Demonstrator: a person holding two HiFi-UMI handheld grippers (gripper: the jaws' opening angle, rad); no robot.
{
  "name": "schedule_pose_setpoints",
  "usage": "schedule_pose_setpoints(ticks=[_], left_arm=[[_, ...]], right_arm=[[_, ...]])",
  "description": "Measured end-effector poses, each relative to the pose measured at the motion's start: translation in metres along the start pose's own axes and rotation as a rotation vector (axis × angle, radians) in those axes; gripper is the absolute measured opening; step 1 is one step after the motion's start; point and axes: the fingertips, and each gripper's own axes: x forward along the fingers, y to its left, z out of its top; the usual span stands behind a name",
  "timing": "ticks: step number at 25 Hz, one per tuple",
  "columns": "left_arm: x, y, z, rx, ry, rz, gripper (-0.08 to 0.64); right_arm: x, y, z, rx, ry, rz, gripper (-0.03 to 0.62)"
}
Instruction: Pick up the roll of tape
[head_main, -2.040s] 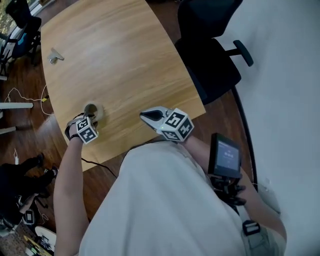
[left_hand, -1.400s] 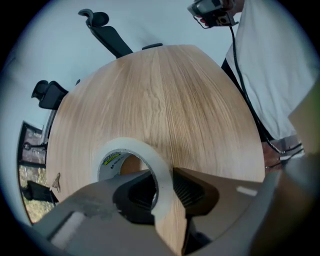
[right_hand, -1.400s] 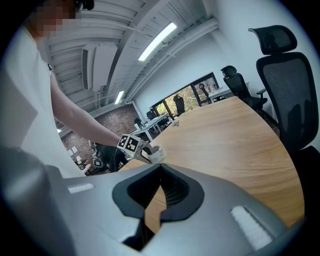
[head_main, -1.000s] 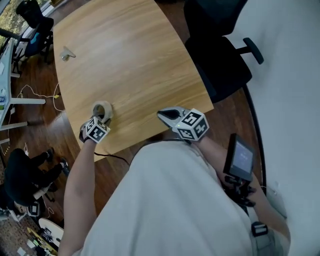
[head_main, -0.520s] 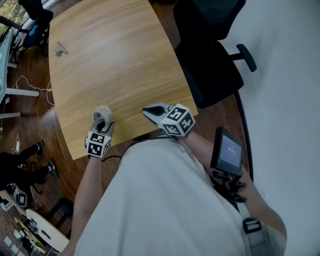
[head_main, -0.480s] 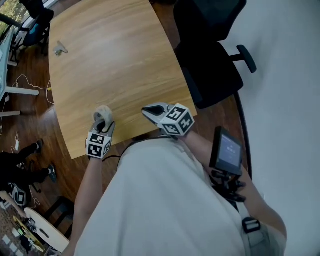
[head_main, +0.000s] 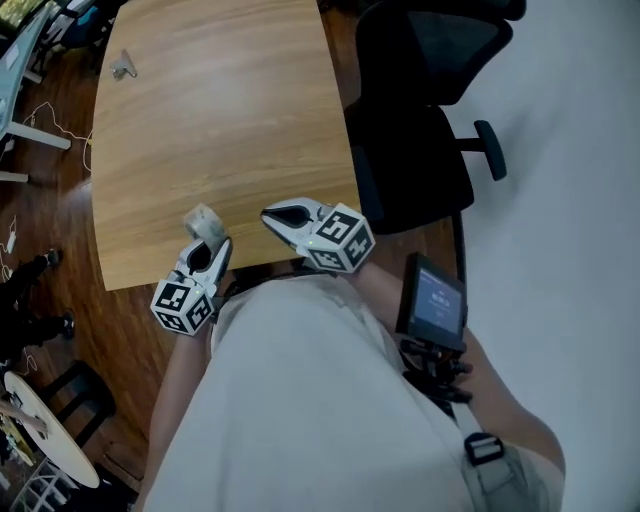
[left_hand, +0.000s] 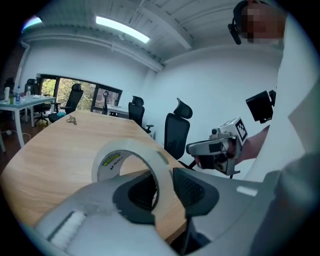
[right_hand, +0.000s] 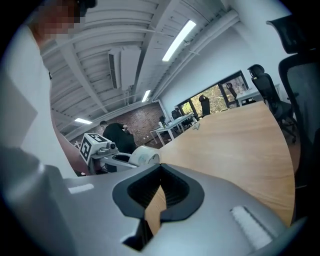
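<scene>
Table (head_main: 220, 120) top is seen as matt light wood-grain, roll of tape (left_hand: 129, 146) as glossy translucent film w/ printed paper core, left gripper (left_hand: 162, 187) & right gripper (right_hand: 159, 192) shells as smooth matt grey plastic w/ black ribbed rubbery pads (left_hand: 192, 190), chair (head_main: 420, 150) as black fabric/mesh, floor (head_main: 50, 200) as dark glossy wood.

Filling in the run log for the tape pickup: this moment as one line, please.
left gripper: shut on roll of tape | tape: held off wooden table | right gripper: shut, empty
</scene>
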Motion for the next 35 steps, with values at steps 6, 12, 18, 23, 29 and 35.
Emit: schedule_pose_setpoints(ticks=[6,12,18,23,29,35], left_arm=[[-0.019,-0.022,0.019,-0.019,-0.109,-0.003,0.112],[-0.047,-0.022,0.024,-0.024,-0.145,-0.015,0.114],[-0.086,-0.002,0.004,-0.076,-0.179,0.045,0.114],[-0.115,-0.007,0.0,-0.094,-0.197,0.065,0.114],[-0.124,0.0,-0.007,-0.116,-0.202,0.077,0.114],[-0.111,0.012,-0.011,-0.134,-0.199,0.063,0.114]], right_arm=[[-0.007,0.026,0.026,-0.101,-0.032,0.072,0.008],[0.008,0.052,0.027,-0.158,-0.015,0.103,0.008],[0.043,0.071,0.013,-0.142,0.013,0.142,0.008],[0.047,0.109,0.017,-0.159,0.017,0.181,0.008],[0.05,0.128,0.024,-0.181,-0.001,0.209,0.006],[0.06,0.112,0.018,-0.15,0.026,0.194,0.008]])
